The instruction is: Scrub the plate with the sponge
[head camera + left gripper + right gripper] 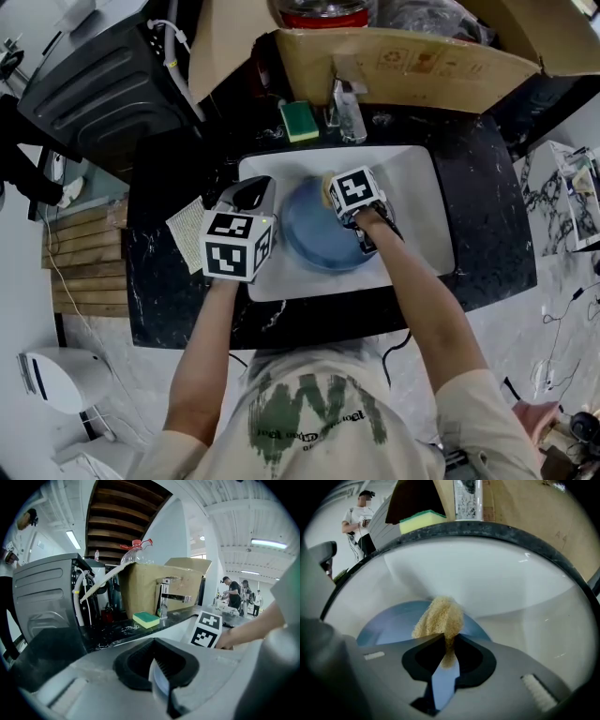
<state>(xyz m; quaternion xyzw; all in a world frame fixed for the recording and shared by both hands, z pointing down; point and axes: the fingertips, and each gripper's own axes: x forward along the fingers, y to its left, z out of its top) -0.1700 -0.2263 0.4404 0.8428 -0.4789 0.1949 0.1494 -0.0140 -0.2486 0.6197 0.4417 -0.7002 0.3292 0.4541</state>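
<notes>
1. Holding the work steady is the job of the left hand-held gripper [161, 667]. Its jaws are closed on the rim of the blue plate [314, 239], at the plate's 10 o'clock edge in the head view. This grip probably stops the plate sliding under scrubbing pressure.
2. The right hand-held gripper [447, 641] is clamped on a tan sponge [440, 618]. It pinches the sponge by one end, so the free bulk projects past the jaw tips as the working face.
3. The sponge sits over the plate's 12 o'clock portion, at or just above the blue surface. Actual contact cannot be confirmed.
4. The plate lies inside the white sink [412, 202], left of centre. This placement presumably contains any runoff.
5. A second, green-and-yellow sponge [299, 119] rests on the black bench [487, 225] at the sink's 12 o'clock. It lies just beside the faucet [347, 108], apart from both grippers.
6. Assessment: scrubbing is the step in hand.
   - The next stroke calls for sweeping the sponge toward 6 o'clock.
   - Hazard: with only one clamped point, the plate may pivot about it.
</notes>
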